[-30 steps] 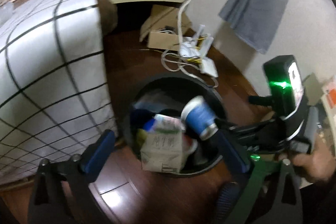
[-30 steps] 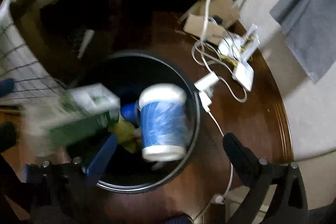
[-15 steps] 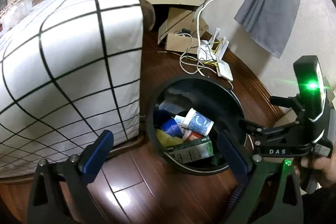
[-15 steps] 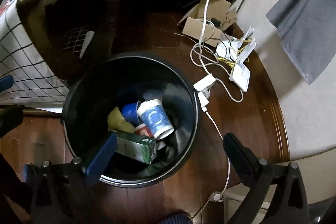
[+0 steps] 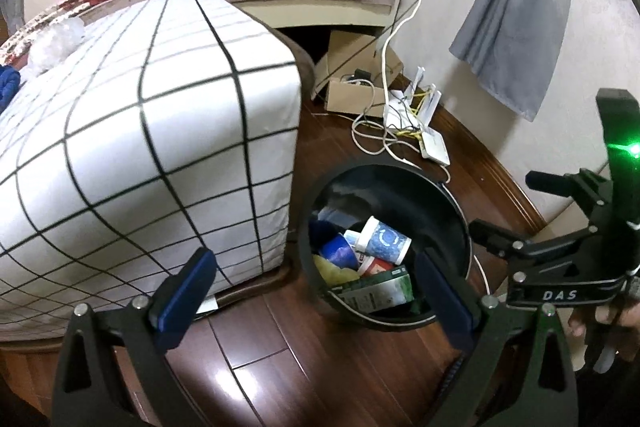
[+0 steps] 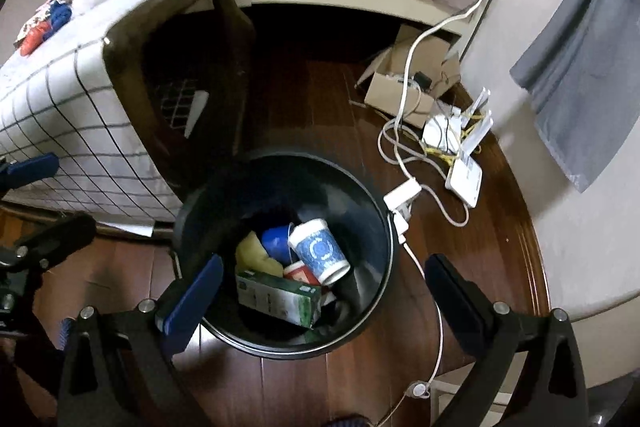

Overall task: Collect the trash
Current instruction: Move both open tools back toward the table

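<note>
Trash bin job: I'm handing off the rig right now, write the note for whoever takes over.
Left gripper: open, empty, above the floor beside the black trash bin.
Right gripper: open, empty, over the bin's near rim.
In the bin: blue-patterned paper cup, green carton, a blue cup, yellow wrapper, a red-and-white item.
Done: the cup and carton lie inside the bin.
Left: no loose trash shows on the wood floor; the cardboard box, router and cables by the wall look in use. Check the bed top for clutter.
</note>
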Demonstrator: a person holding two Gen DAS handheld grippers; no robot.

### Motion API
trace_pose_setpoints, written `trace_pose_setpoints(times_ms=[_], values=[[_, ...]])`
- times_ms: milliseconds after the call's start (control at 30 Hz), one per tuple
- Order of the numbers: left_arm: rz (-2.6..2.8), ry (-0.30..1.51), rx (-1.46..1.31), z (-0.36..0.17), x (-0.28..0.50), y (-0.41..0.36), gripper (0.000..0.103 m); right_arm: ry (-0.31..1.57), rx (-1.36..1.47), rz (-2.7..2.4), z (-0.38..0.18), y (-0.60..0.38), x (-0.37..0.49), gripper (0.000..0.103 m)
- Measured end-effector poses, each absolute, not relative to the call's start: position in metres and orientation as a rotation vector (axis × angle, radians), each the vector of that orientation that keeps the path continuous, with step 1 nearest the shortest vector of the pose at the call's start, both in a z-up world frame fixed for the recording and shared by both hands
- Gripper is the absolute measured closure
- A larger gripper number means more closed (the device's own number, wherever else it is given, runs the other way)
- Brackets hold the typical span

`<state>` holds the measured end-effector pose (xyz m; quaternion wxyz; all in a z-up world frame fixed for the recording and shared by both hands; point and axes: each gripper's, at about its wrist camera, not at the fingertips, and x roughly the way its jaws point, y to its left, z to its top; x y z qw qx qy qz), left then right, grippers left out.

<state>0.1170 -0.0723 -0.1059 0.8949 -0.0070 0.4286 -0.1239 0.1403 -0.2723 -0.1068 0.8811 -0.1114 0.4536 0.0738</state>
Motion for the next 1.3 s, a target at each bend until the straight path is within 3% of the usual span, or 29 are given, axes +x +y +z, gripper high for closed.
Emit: trace_pose_setpoints(times_ms=[1300], values=[[-0.091,0.688,-0.077,-0.03,0.112,0.031,0.002,0.687,-0.241,0.339,-0.018,-0.173,0.141,0.001]])
